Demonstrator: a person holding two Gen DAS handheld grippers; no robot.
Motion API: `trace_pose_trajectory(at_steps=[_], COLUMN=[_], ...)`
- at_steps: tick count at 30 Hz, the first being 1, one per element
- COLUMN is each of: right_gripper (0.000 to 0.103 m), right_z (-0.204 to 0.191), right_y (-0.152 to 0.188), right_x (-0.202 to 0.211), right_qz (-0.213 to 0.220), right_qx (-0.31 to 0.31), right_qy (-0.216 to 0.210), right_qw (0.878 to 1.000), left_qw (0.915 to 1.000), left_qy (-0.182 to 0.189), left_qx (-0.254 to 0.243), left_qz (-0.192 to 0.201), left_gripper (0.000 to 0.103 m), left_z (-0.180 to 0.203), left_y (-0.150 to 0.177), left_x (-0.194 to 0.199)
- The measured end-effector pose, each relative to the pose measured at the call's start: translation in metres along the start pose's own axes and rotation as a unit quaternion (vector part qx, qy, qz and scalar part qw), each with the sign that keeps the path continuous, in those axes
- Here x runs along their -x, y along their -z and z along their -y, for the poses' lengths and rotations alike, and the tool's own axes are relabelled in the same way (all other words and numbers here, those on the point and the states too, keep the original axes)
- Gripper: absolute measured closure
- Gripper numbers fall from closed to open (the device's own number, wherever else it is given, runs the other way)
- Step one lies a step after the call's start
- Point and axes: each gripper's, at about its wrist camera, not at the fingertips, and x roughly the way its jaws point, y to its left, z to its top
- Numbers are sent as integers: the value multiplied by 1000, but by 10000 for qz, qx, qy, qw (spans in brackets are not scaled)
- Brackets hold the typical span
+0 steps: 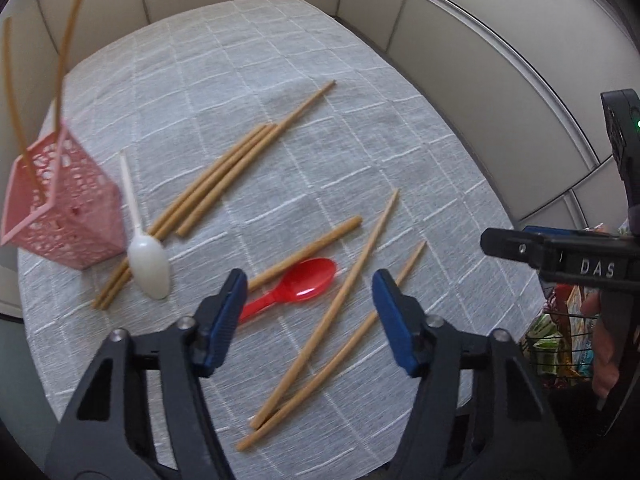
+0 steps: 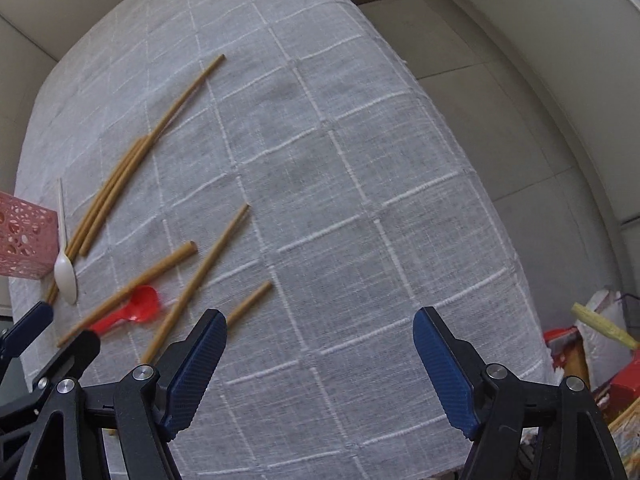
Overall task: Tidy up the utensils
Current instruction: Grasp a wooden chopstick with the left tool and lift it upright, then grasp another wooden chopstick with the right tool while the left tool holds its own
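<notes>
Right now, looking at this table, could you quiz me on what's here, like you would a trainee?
1. True or false: the pink basket already holds two chopsticks.
2. Which spoon lies closer to the basket? A) the red spoon B) the white spoon
3. Fill in: the left gripper and the right gripper are both ____ and hold nothing.

Key: 1 true; 2 B; 3 open
</notes>
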Motion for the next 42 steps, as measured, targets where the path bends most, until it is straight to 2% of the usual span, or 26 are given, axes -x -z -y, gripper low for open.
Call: trace_pose_trajectory(at_steps=[1,4,11,17,21,23,29,35,42], right_gripper=[22,22,22,22,22,22,22,22,22], right_z=[3,12,26,30,29,27,19,5,-21], right_y=[0,0,-2,-3,-3,-3,-3,-2,1], right_x=[-2,-7,-12,-13,-13,-14,-19,-29,-57], right_qz=[-43,-175,-301,-313,-309,-321,-381,-506,-846], right_qx=[-25,-117,-258,-285,-303,-300,-319,-337,-284], right_qy=[-3,-47,-109,-113,-112,-115,-177,-272,-439], right_qw=[10000,9998,9992,9990,9990,9990,9986,9978,9950], left_qw=[9999,9990,9982,9981,9989,9989,9989,9993,9992], left_qy=[130,326,249,360,213,212,418,365,230], left_qx=[-26,-127,-210,-189,-237,-223,48,37,134], left_qz=[-70,-277,-504,-465,-355,-348,-196,102,285], left_gripper=[57,68,71,71,91,91,96,97,97], left_z=[5,20,31,37,41,43,35,24,-11], left_y=[-4,-13,-19,-24,-24,-25,-27,-25,-11], left_x=[-9,-34,-64,-73,-75,-77,-60,-28,0])
